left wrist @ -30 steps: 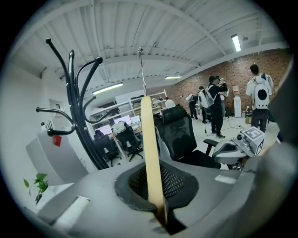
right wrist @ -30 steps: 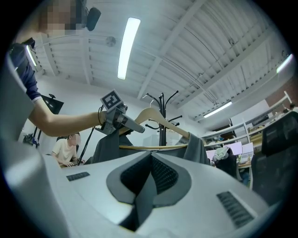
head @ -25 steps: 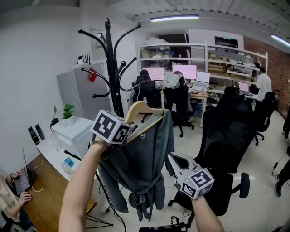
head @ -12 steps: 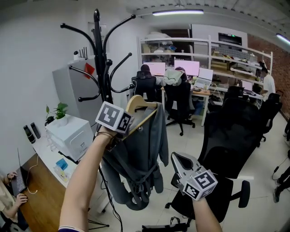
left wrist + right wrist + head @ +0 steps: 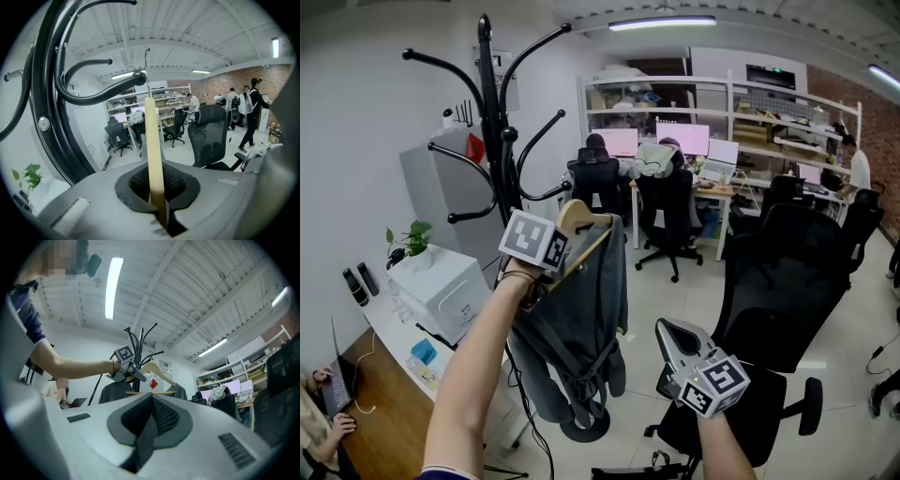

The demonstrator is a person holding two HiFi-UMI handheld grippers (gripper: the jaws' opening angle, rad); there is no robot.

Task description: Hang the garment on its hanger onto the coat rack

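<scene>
**At the coat rack: getting the hook over an arm without fumbling it**

In the head view, the left gripper is clamping the wooden hanger by 1 shoulder. The grey garment is hanging off it, dangling just in front of the rack's pole. The right gripper is hovering lower and off to the right, well apart from the cloth, not helping at all.

In the left gripper view, the jaws are pinching the hanger's wood edge-on. The wire hook is poking up right beside the knobbed end of 1 curved rack arm. I can't tell if they're touching, but to me the hook isn't sitting over the arm yet.

In the right gripper view, the jaws are pressing together on nothing. The view is looking across at the hanger, the garment and the left gripper, all up against the rack.

So here's what I'm thinking for doing this bit well:
- The hook needs to be going up past that knob first and coming down onto the arm after, not shoving in sideways.
- Gripping 1 shoulder means the garment's weight is probably twisting the hanger, so watching the hook's angle matters.
- The idle right gripper could be steadying the far shoulder.
- I'd let go only once the hook is clearly resting on the arm, otherwise the whole thing is probably sliding off.
</scene>
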